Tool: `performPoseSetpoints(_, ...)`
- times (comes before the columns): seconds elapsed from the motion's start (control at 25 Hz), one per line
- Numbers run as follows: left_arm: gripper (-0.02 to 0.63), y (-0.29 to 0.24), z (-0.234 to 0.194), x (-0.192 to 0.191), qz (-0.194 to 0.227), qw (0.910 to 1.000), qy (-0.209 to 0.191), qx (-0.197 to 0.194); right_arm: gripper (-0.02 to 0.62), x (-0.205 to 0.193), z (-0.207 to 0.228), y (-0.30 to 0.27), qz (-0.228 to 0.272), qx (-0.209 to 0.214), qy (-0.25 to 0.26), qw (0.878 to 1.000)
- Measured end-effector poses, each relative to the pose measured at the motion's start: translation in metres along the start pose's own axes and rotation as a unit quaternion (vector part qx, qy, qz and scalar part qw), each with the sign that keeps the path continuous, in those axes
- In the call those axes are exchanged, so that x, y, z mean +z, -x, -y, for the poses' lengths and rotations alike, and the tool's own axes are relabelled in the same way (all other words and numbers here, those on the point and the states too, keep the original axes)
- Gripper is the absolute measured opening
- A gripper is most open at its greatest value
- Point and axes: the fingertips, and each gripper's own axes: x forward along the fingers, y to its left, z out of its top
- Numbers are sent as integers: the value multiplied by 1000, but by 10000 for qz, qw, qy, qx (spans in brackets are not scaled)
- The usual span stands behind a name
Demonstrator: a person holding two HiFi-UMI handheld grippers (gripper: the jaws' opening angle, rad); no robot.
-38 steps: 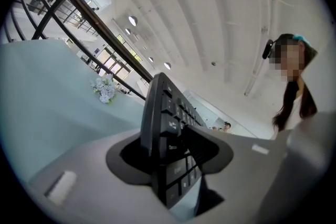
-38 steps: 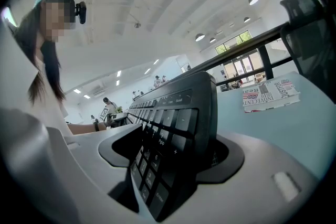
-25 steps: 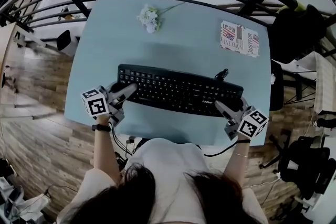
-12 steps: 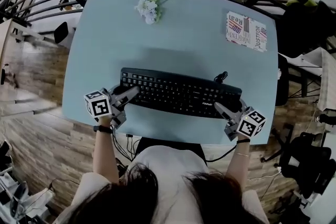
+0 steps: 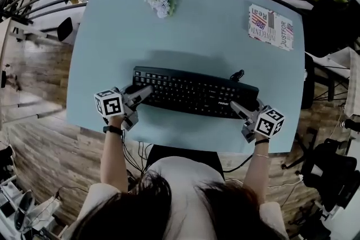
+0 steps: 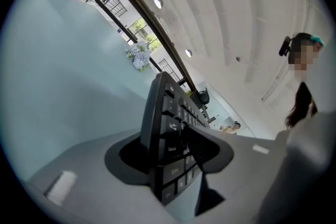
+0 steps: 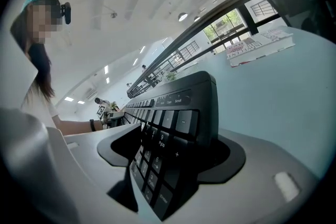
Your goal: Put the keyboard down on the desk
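1. Now, from the head view, your long black computer keyboard lies crosswise over the near half of the pale blue rectangular desk, with a soft shadow on the desktop just beyond it. You cannot tell from here whether it rests on the surface.
2. Your left gripper pinches the keyboard's left end and your right gripper pinches its right end. Each marker cube sits over the desk's near edge.
3. A thin black cable curls off the keyboard's far edge near the right end.
4. A small bunch of white flowers lies near the far edge of the desk, and a printed magazine lies at its far right corner. Both are well apart from the keyboard.
5. Next, in the left gripper view, the left gripper has the keyboard edge-on between its grey jaws, and both pads are pressed against it. The desk stretches away to the left, and the flowers show far off.
6. Last, in the right gripper view, the right gripper clamps the number-pad end of the keyboard, with one pad on the keys and the other on the underside. Its jaws have just been opening slightly, with the keyboard still between them.
7. The desk runs off to the right, where the magazine lies.
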Motion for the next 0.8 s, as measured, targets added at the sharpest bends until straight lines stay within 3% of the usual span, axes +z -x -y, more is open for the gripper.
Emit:
performPoseSetpoints(0.48,250,-12,-22,-13,-328,9982,354,352,330,-19,21,-9,-142,-247,-448,9986)
performPoseSetpoints(0.8,258,-12,-27,-24,-585,9934,800,582,347,-26,26,-12,-125,-399,-572,9975)
